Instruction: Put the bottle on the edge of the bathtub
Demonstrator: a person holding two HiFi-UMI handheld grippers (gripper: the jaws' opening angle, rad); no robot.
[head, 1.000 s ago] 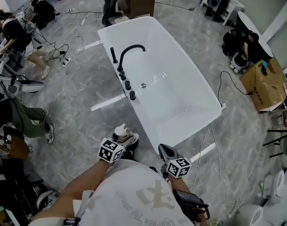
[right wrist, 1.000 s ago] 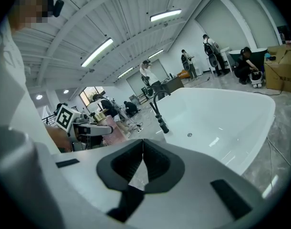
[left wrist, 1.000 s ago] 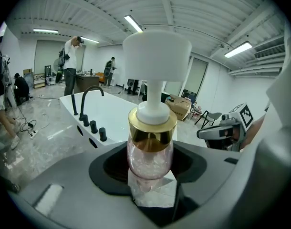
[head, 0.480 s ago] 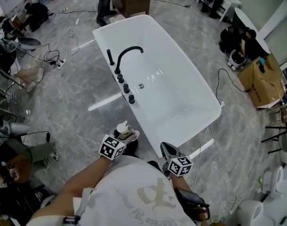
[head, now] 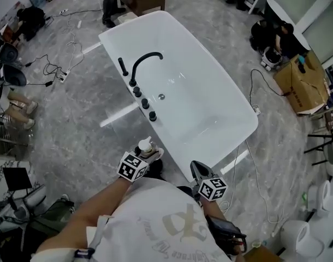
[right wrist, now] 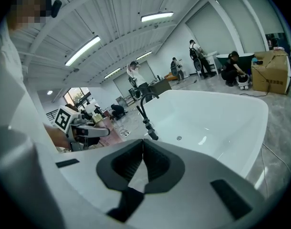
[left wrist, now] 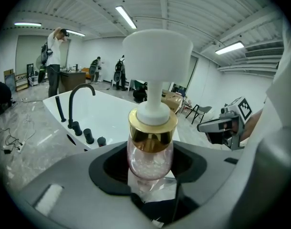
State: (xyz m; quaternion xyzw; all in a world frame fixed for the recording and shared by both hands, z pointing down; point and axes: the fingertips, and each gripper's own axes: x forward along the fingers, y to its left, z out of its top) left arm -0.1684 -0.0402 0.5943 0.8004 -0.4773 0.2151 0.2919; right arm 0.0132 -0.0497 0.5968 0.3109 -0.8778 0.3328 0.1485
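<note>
Left gripper [left wrist: 150, 162] held its jaws wide apart, pads clamped on the clear pinkish body of the bottle [left wrist: 150, 149], which stood upright between them. Only the left gripper view showed this grip, along with the bottle's gold collar [left wrist: 152, 124] and white pump [left wrist: 157, 56]. The head view showed just the pump top, but placed the bottle [head: 145, 145] in the air over the grey floor [head: 84, 119], near the closest corner of the bathtub [head: 210, 108] and not on its edge. Right gripper [right wrist: 142, 152] had its jaws pressed together with nothing between them, as seen in its own view.

Counts were two grippers, one bottle and one bathtub. On the bathtub's rim stood one black arched spout [head: 145, 60] and three round black knobs [head: 145, 102].
</note>
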